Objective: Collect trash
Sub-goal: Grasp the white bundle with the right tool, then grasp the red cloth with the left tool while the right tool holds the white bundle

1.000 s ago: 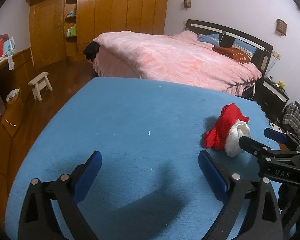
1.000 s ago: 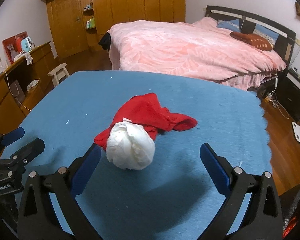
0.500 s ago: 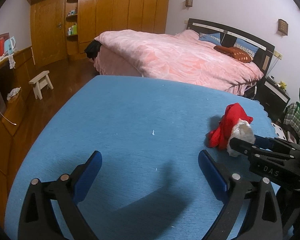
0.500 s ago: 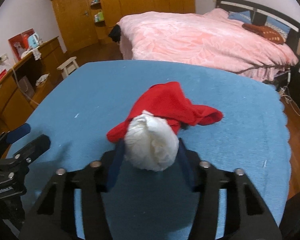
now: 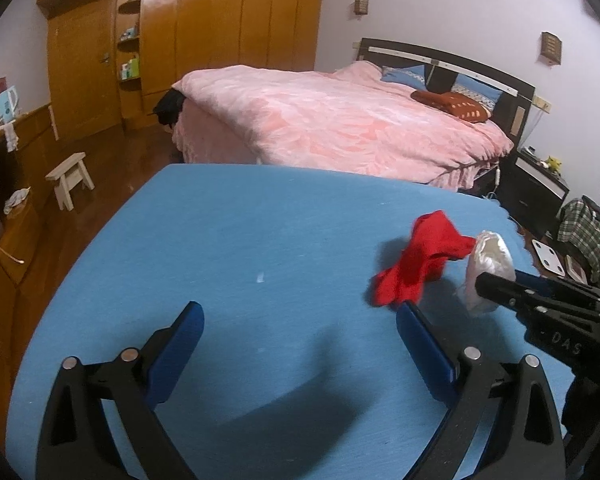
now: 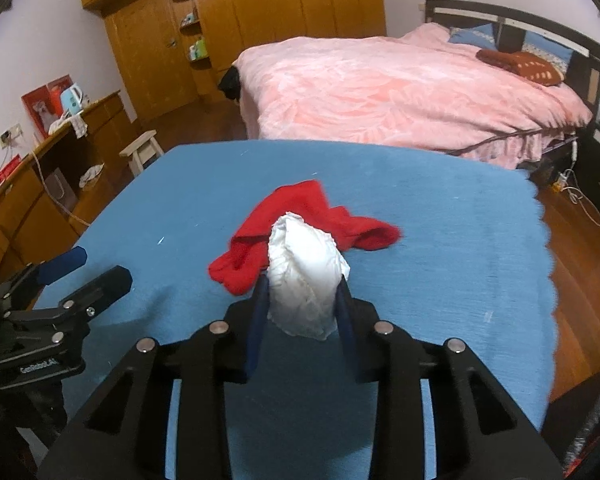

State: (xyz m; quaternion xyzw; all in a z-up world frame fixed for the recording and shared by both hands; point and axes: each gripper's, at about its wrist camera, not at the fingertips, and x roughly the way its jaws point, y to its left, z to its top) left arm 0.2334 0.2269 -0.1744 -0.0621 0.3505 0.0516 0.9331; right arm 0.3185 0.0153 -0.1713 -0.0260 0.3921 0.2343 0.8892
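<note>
A crumpled white paper wad [image 6: 306, 276] sits between the blue pads of my right gripper [image 6: 302, 292], whose jaws are closing and squeeze it from both sides. From the left wrist view the same wad [image 5: 490, 264] sticks out of the right gripper [image 5: 500, 280], just above the blue tablecloth [image 5: 260, 220]. A red cloth [image 6: 300, 208] lies crumpled right behind the wad and touches it. To the left of the red cloth [image 5: 420, 256], my left gripper [image 5: 300, 316] stands wide open over bare cloth, with nothing between its fingers.
The table's scalloped edge [image 6: 548, 240] drops to wooden floor on the right. Beyond the table is a pink bed [image 5: 340, 120], with a wooden wardrobe [image 5: 220, 20] behind it. A small white stool [image 5: 70, 180] and a wooden desk [image 6: 40, 184] stand at the left.
My right gripper's jaws went from wide open to pressing on the white wad, squeezing it narrower. The wad and red cloth shifted slightly. The left gripper stayed open.
</note>
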